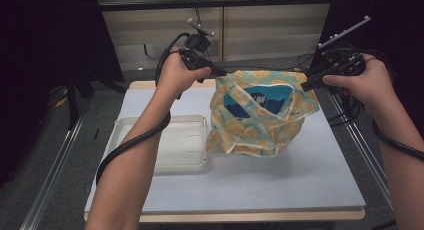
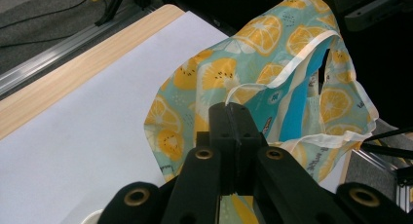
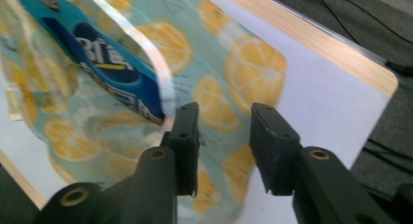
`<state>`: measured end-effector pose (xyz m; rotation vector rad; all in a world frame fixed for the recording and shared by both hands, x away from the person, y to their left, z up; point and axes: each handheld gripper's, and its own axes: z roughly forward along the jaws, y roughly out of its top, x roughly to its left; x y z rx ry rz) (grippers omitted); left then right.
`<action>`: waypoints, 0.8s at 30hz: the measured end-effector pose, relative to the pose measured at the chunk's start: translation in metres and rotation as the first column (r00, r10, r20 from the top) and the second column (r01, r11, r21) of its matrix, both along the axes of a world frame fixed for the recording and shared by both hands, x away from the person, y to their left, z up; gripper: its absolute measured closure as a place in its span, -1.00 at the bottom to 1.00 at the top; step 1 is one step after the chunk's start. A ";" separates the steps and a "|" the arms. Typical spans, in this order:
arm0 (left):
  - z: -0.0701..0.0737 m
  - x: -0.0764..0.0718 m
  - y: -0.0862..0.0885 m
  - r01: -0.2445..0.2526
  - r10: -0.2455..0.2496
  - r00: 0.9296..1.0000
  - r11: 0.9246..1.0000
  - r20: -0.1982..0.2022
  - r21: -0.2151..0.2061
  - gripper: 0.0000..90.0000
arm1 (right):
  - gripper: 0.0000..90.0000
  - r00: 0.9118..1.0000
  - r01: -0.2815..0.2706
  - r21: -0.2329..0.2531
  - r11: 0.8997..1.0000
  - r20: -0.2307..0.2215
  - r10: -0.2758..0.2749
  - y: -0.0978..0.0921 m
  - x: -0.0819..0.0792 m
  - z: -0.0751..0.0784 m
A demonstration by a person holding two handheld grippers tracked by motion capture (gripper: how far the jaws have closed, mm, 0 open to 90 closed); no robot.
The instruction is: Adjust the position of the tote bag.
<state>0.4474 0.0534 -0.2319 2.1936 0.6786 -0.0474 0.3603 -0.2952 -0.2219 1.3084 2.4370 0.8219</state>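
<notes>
A thin bag (image 1: 260,127) printed with orange slices stands on the white mat, its mouth pulled wide. Inside it sits a blue packet (image 1: 260,97). My left gripper (image 1: 219,71) is at the bag's top left corner, jaws shut on the rim. In the left gripper view the shut jaws (image 2: 230,121) pinch the bag (image 2: 258,53) with the blue packet (image 2: 294,112) beyond. My right gripper (image 1: 306,83) is at the bag's top right corner. In the right gripper view it (image 3: 224,136) is open, with the bag (image 3: 234,63) and packet (image 3: 112,73) just behind its left jaw.
An empty white tray (image 1: 165,162) lies on the mat left of the bag. The white mat (image 1: 300,175) covers a wooden table with bare room in front of the bag. Metal rails run along both table sides, and cables trail at the right.
</notes>
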 end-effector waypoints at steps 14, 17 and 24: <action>0.001 -0.003 0.003 -0.018 0.018 1.000 1.000 0.004 -0.013 1.00 | 0.27 0.996 -0.089 -0.017 0.996 0.014 0.089 0.019 -0.008 0.001; 0.001 -0.004 0.004 -0.016 0.016 1.000 1.000 0.003 -0.010 1.00 | 0.25 0.995 -0.103 -0.015 0.995 0.005 0.104 0.022 -0.008 0.000; 0.003 -0.005 0.007 -0.026 0.026 1.000 0.999 0.004 -0.020 1.00 | 0.22 0.992 -0.124 0.014 0.992 0.003 0.123 0.033 -0.012 0.002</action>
